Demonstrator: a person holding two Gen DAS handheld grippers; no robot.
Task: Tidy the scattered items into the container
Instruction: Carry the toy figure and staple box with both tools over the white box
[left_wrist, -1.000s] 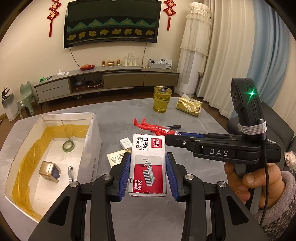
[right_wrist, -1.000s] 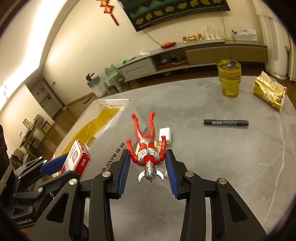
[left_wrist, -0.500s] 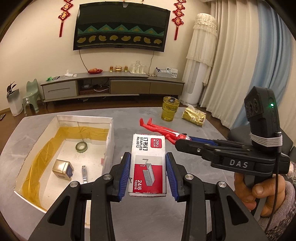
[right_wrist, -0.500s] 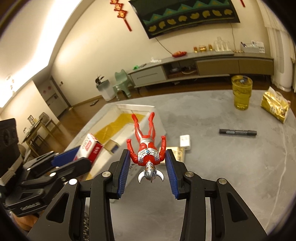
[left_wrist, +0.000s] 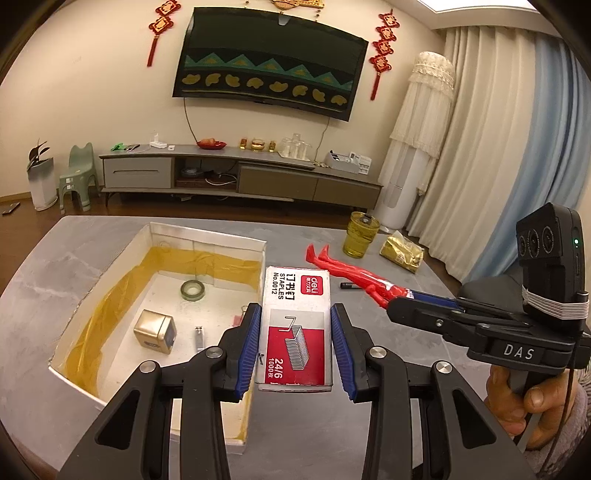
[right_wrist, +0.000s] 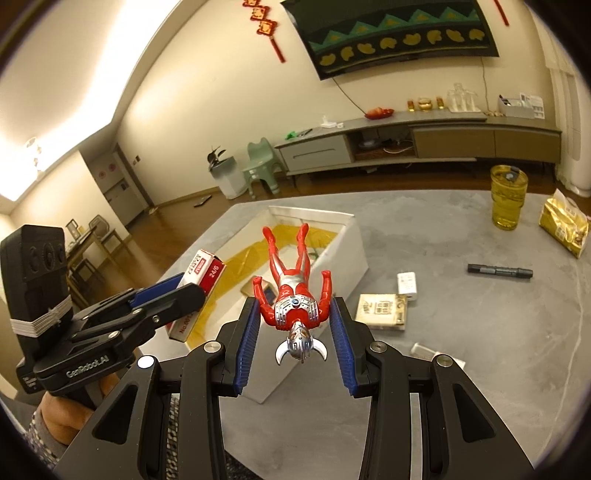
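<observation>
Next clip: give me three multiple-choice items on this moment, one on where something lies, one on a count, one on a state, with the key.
1. Where does the black marker lie?
A. in the white box
B. on the grey table
C. on the TV cabinet

2. How many things lie inside the white box?
A. three
B. one
C. six

3. What is the left hand-held gripper doing?
A. hanging open and empty
B. resting on the table
C. gripping a staples box

Key: 1 B, it rests on the table right of the box. 2 A, a tape roll, a gold tin and a nail clipper. 3 C, its blue pads press both sides of the staples box.
</observation>
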